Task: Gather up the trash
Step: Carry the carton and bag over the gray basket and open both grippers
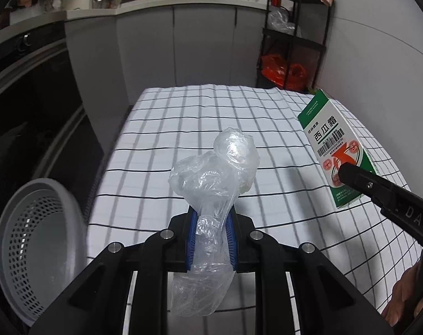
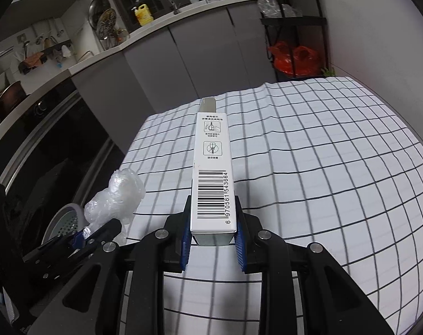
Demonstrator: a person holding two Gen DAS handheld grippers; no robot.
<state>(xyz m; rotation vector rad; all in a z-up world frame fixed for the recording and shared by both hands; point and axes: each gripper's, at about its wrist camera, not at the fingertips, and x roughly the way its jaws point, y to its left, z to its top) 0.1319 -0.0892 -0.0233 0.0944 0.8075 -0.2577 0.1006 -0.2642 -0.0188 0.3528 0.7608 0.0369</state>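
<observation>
My left gripper [image 1: 210,217] is shut on a crumpled clear plastic bag [image 1: 214,173], held above the checked tablecloth [image 1: 183,128]. A grey perforated basket [image 1: 35,248] stands at the lower left, off the table's left edge. My right gripper [image 2: 212,217] is shut on a long white and green carton [image 2: 211,167] with a barcode, held above the cloth. In the left wrist view the carton [image 1: 336,148] shows at the right, with a right gripper finger [image 1: 359,180] on it. In the right wrist view the bag [image 2: 116,198] and left gripper [image 2: 83,234] show at the lower left, beside the basket [image 2: 62,223].
A dark oven front [image 1: 30,111] runs along the left. Grey kitchen cabinets [image 1: 183,42] stand behind the table. A black shelf rack [image 1: 292,36] with red bags [image 1: 281,69] stands at the back right by a white wall.
</observation>
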